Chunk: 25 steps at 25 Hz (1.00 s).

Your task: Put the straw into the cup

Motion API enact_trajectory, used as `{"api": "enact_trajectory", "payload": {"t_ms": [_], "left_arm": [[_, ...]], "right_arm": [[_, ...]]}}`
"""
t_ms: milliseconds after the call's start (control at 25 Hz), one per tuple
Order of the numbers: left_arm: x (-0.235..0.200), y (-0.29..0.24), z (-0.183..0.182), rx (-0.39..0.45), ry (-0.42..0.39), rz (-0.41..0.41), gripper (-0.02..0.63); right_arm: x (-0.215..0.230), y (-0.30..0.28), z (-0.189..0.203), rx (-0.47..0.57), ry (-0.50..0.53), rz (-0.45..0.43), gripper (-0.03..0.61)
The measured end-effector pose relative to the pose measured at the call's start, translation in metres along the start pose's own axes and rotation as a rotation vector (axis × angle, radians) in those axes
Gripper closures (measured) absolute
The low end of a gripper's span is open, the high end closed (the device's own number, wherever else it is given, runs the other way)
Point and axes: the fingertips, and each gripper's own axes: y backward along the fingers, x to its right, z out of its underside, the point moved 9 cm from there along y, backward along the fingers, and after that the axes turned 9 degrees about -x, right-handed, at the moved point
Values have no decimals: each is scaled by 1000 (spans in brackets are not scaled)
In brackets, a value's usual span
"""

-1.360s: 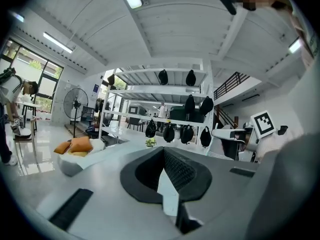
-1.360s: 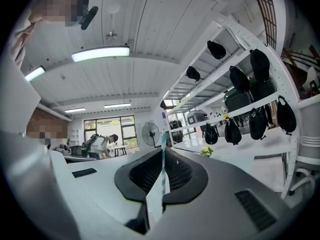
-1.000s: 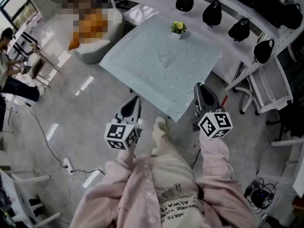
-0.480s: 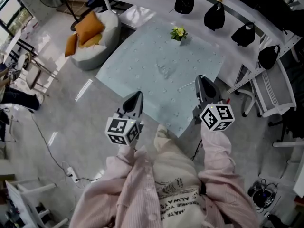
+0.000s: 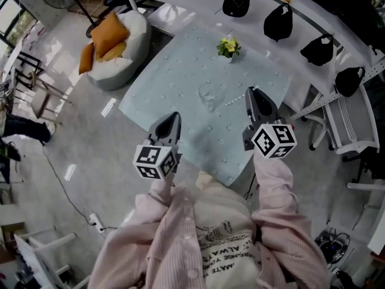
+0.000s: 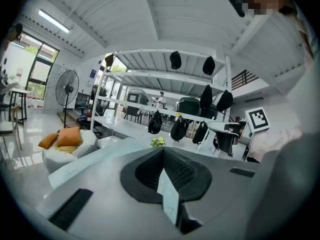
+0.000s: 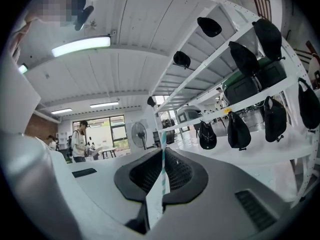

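On the pale blue tablecloth [image 5: 180, 71], near its middle, stands a clear cup [image 5: 207, 95], hard to make out. Just right of it lies a thin white straw [image 5: 232, 103]. My left gripper [image 5: 171, 119] hovers over the table's near left edge, jaws shut with nothing between them; its own view shows them closed too [image 6: 162, 151]. My right gripper [image 5: 252, 93] hangs over the cloth just right of the straw, jaws shut and holding nothing [image 7: 162, 149]. Neither gripper touches the cup or the straw.
A small pot of yellow-green flowers [image 5: 228, 46] stands at the table's far side. Behind it runs a white shelf with several black caps [image 5: 277, 21]. A beanbag with orange cushions [image 5: 111, 38] sits left, a white chair [image 5: 349, 122] right, and a power strip [image 5: 96, 221] on the floor.
The person has stepped up to the table. Both grippers have moved forward from off its near corner to over the cloth, the right one now next to the straw.
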Motion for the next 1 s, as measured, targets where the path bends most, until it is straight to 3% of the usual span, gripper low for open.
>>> {"api": "enact_trajectory", "payload": {"t_ms": [520, 1000], "left_arm": [[-40, -72, -5, -71, 53, 6, 614], [-83, -128, 21, -184, 122, 36, 614]], "right_arm": [[25, -80, 5, -28, -50, -24, 569], [28, -147, 56, -129, -65, -44, 569]]}}
